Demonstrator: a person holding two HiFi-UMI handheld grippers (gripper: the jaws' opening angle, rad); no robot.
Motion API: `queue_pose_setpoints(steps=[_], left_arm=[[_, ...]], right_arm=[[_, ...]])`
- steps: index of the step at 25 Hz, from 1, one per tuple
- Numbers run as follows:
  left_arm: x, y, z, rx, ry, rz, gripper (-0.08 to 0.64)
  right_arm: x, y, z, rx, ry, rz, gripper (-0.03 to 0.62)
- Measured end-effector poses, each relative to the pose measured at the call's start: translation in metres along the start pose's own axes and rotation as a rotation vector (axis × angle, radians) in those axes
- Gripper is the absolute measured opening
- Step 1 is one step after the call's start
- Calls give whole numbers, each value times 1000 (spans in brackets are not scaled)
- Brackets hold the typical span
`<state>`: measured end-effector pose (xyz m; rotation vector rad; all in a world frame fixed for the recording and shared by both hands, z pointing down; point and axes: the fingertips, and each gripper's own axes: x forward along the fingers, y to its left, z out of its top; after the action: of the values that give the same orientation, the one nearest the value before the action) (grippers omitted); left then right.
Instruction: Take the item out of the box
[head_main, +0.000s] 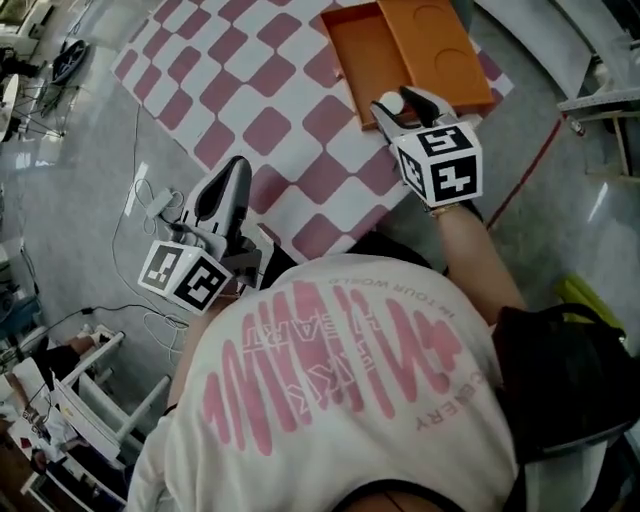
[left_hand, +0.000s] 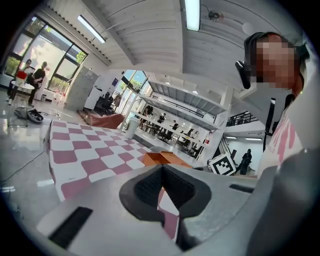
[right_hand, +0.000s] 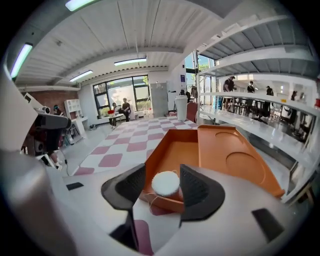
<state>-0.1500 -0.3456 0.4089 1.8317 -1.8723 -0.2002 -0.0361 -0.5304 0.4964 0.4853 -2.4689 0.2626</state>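
An open orange box lies on the pink-and-white checkered table, with its lid folded out flat to the right. The lid shows round recesses. In the right gripper view a small white round item sits at the near rim of the box, with thin threads hanging from it. My right gripper is open around the item, with a gap on the left side. In the head view the item shows at the right gripper tips. My left gripper is shut and empty, off the table's near left edge.
The table's corner lies ahead of the left gripper. Cables trail over the grey floor to the left, and a white frame stands lower left. The person's torso fills the bottom of the head view.
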Motion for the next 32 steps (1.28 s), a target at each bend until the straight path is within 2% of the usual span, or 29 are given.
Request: queue_pose_setpoints(steps=[3, 18, 32], left_arm=[[0, 1, -2, -1, 5, 2, 8], [2, 2, -3, -1, 6, -42, 8], [-21, 12, -2, -16, -5, -27, 8]], right_arm=[[3, 0, 0, -14, 6, -28, 207], [10, 1, -14, -10, 57, -148, 216], [14, 4, -17, 88, 16, -186, 201]])
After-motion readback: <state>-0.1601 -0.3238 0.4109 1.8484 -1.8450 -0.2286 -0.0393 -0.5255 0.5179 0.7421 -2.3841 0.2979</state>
